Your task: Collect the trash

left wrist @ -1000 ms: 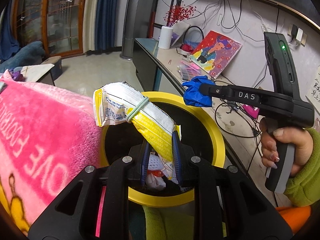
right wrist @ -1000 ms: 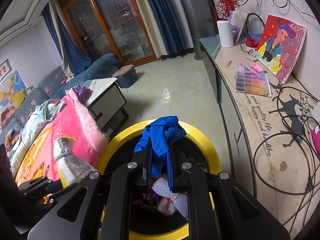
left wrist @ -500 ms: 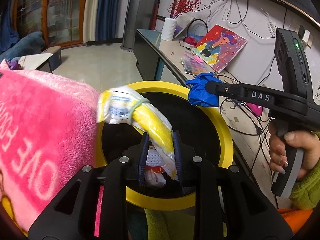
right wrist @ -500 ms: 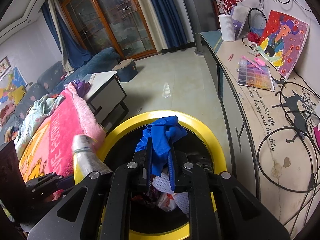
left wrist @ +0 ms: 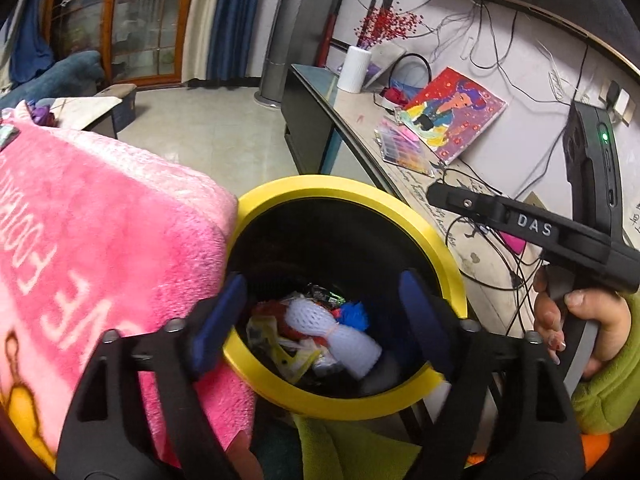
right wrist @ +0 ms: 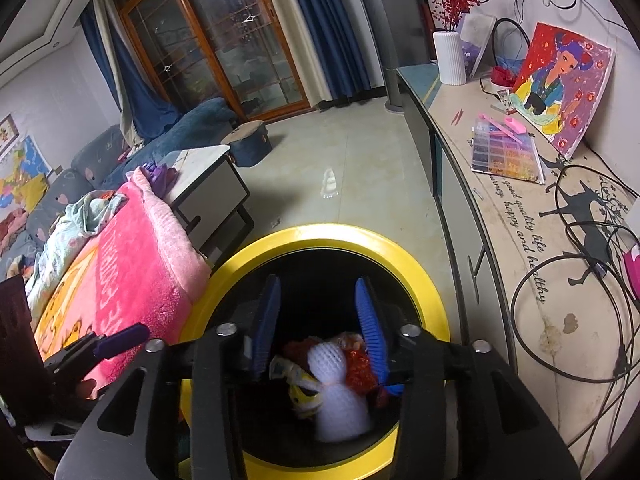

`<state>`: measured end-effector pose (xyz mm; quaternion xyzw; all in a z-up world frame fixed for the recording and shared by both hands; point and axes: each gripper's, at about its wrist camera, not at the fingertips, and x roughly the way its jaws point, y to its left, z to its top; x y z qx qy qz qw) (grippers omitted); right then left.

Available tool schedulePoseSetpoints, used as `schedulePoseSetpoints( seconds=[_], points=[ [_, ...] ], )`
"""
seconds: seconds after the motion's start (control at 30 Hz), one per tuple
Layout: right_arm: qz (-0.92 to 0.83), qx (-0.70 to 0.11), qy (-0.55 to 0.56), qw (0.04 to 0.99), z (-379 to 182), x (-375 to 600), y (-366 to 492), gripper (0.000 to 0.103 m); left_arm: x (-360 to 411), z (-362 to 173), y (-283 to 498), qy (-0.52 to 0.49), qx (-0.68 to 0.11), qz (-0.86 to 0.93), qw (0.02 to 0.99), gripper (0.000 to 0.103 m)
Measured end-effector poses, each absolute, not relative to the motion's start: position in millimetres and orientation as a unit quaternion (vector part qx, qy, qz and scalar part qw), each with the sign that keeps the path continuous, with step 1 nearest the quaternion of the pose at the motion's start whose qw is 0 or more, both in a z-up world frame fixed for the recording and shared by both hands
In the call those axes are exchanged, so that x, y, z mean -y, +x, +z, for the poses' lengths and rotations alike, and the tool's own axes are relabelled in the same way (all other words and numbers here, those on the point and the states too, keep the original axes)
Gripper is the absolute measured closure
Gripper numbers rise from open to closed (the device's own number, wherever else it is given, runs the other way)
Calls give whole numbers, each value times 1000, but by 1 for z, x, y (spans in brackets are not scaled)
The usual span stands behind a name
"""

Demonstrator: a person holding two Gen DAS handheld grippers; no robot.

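Both tongs hang over the trash bin [left wrist: 448,264], and both have just been opening. Left gripper [left wrist: 320,312] has its blue fingers [left wrist: 218,320] spread wide apart, with nothing between them. Right gripper [right wrist: 318,320] has its jaws partly apart, and they hold nothing too. In the left wrist view the right gripper comes in from the right side, held by a hand [left wrist: 580,324] in a green sleeve [left wrist: 612,384].

The bin is black inside with a yellow rim. Trash lies at the bottom. A white foam net [right wrist: 336,392] sits in the middle of the pile. A yellow wrapper [left wrist: 298,360] lies beside it, and a bit of blue cloth [left wrist: 354,314] shows just beside the net in the left wrist view. Something red and crinkly [right wrist: 358,368] touches the net in the right wrist view.

A pink blanket [left wrist: 100,240] presses against the bin's left side. On the right stands a long counter [right wrist: 532,280] with black cables [right wrist: 576,304], a bead box [right wrist: 506,154] and a bright painting [right wrist: 560,84].
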<state>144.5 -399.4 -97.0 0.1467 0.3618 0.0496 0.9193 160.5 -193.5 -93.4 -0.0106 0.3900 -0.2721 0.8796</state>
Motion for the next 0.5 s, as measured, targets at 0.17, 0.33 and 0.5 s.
schedulePoseSetpoints(
  seconds=[0.17, 0.33, 0.5],
  points=[
    [42, -353, 136, 925, -89, 396, 138, 43, 181, -85, 159, -23, -384, -251, 888, 11],
    [33, -340, 112, 933, -78, 388, 129, 27, 167, -74, 158, -34, -377, -233, 896, 11],
    [32, -330, 96, 938, -68, 377, 122, 17, 148, -65, 155, -45, -373, -215, 902, 11]
  ],
)
